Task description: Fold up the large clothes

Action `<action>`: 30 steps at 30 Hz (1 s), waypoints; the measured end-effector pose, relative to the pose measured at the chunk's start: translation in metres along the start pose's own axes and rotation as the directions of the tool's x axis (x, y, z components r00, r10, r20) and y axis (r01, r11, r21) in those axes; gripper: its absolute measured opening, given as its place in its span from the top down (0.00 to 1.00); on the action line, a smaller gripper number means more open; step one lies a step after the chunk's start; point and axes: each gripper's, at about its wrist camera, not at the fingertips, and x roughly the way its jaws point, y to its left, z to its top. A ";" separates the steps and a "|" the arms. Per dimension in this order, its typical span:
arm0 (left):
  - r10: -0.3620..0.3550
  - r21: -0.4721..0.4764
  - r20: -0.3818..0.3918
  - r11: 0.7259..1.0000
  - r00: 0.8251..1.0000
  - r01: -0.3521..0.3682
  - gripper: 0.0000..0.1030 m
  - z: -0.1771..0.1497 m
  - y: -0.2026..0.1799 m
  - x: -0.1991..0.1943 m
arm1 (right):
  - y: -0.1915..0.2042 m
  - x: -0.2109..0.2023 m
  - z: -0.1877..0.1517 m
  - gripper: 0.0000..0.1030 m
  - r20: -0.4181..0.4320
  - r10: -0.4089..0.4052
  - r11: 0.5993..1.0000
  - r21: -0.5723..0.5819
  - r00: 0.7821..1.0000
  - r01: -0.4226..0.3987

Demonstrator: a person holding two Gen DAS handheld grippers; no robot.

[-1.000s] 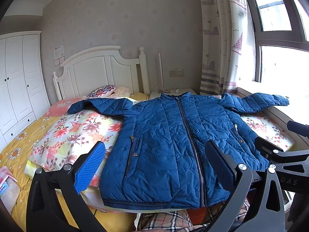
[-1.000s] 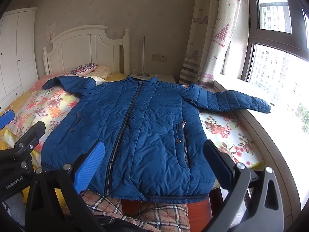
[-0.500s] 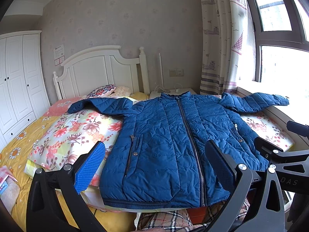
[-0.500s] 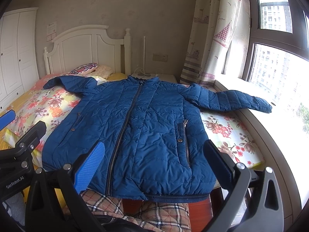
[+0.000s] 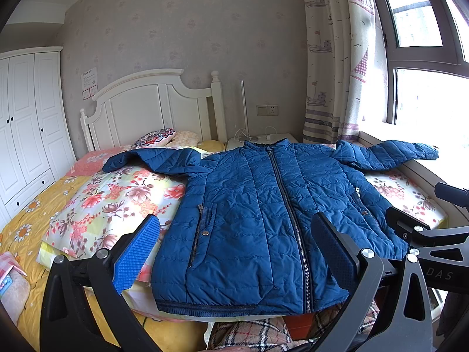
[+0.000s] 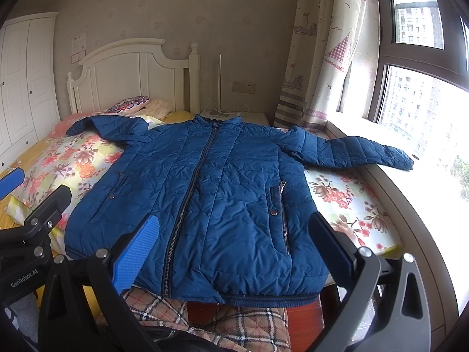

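A blue quilted jacket (image 5: 263, 205) (image 6: 211, 193) lies flat and zipped on the bed, collar toward the headboard, hem at the near edge. One sleeve (image 5: 152, 158) rests on the floral quilt, the other sleeve (image 6: 351, 152) reaches onto the window sill. My left gripper (image 5: 234, 249) hovers open above the hem, holding nothing. In the right wrist view my right gripper (image 6: 234, 246) is open too, above the hem's right half, and the left gripper's body (image 6: 32, 223) shows at the left edge.
A floral quilt (image 5: 111, 199) covers the yellow bedsheet (image 5: 26, 220). The white headboard (image 5: 152, 108), pillows (image 5: 158, 136) and a nightstand (image 5: 263, 139) stand at the back. A wardrobe (image 5: 26, 123) is left, curtain (image 5: 334, 58) and window sill (image 6: 416, 190) right. Plaid fabric (image 6: 228, 322) lies below the hem.
Both views have shifted only slightly; the jacket lies as before and both grippers remain open.
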 end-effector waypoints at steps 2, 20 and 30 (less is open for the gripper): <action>0.000 0.001 0.000 1.000 1.000 0.000 0.04 0.000 0.000 0.000 | 0.000 0.000 0.000 0.02 0.000 0.000 1.000 0.000 1.000 0.000; 0.000 0.000 -0.001 1.000 1.000 0.000 0.04 0.000 0.000 0.000 | 0.000 0.001 0.000 0.02 -0.002 0.002 1.000 0.002 1.000 -0.002; -0.001 0.000 -0.003 1.000 1.000 0.001 0.04 0.000 0.000 0.001 | 0.005 0.000 -0.002 0.02 -0.008 0.009 1.000 0.001 1.000 -0.009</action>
